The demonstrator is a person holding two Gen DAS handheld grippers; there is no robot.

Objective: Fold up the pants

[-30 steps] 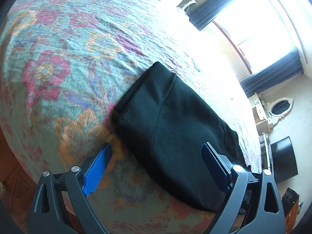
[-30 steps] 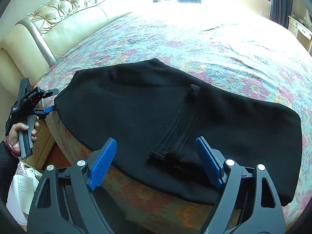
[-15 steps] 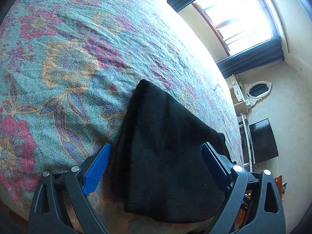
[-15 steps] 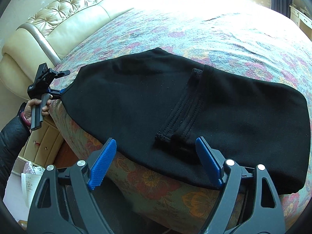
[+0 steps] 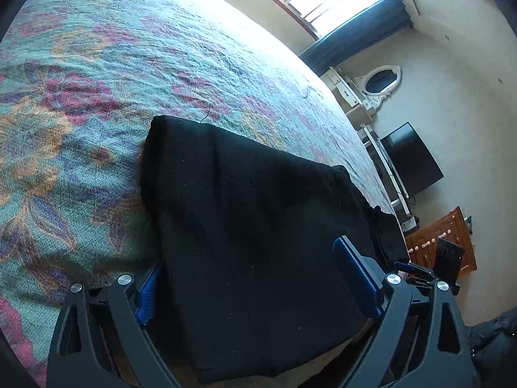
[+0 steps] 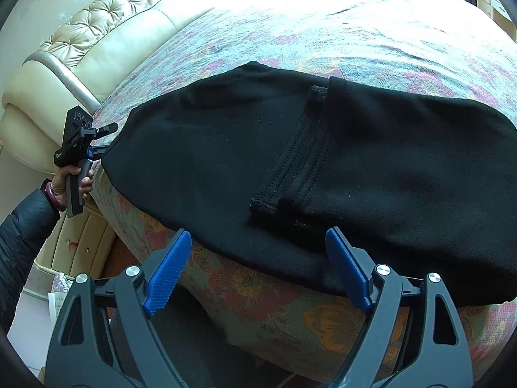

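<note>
The left gripper (image 5: 255,286), blue ribbed pads spread wide, straddles the near end of the black knit pants (image 5: 245,226), gripping nothing. The right gripper (image 6: 255,274) gapes empty at their near hem. The folded pants lie along the near edge of the woven floral bedspread (image 6: 371,32).

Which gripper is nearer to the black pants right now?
Left. The left gripper straddles the end of the black pants, its open jaws on either side of the cloth. The right gripper hangs open just off the bed edge, short of the pants' long side.
</note>
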